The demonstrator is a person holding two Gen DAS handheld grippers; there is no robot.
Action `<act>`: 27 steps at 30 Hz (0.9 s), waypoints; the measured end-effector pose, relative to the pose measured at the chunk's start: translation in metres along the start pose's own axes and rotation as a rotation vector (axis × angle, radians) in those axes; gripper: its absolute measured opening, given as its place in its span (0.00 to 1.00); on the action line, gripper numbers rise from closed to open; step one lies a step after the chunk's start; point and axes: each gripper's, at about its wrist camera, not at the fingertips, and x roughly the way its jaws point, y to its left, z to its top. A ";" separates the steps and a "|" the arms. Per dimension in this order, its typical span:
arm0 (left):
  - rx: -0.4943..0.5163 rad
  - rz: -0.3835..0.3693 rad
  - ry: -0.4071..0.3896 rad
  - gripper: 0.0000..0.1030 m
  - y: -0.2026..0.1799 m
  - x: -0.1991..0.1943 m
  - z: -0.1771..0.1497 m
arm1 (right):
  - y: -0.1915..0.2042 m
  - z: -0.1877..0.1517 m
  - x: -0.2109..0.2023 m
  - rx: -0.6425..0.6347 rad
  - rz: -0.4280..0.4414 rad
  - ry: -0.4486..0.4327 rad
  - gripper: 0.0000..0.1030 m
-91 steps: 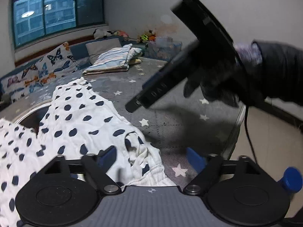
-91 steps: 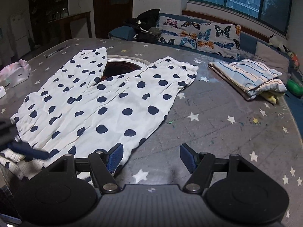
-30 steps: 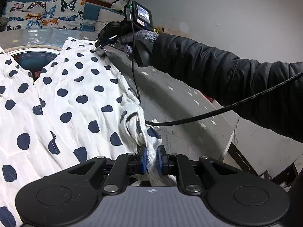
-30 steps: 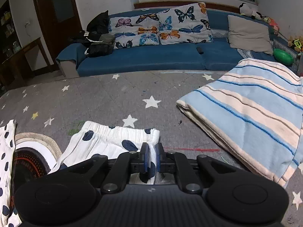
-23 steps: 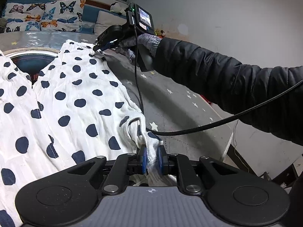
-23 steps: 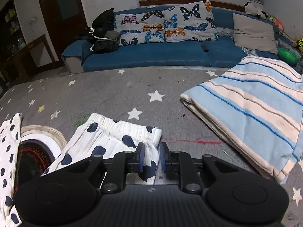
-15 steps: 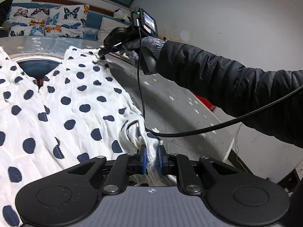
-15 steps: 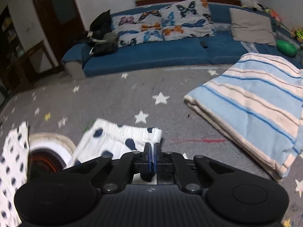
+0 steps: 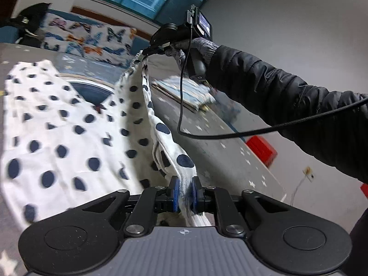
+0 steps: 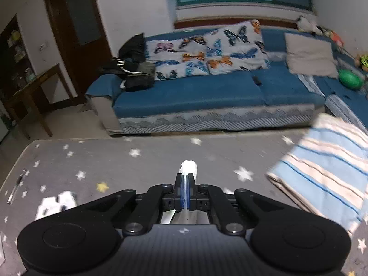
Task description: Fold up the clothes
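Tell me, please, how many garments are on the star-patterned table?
2: the polka-dot garment, pinched by the left claw and right claw, and the folded striped garment at the table's right; others may be hidden.

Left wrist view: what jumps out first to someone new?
The white polka-dot garment dominates, one edge lifted off the star-print table and stretched taut between two grips. The left gripper pinches its near end at the bottom of the frame; the right gripper, in a gloved hand top centre, holds the far end. A folded striped blanket lies behind it.
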 end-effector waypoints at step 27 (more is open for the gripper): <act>-0.153 -0.025 -0.014 0.63 0.017 0.003 -0.003 | 0.113 0.016 0.001 -0.119 0.091 -0.024 0.01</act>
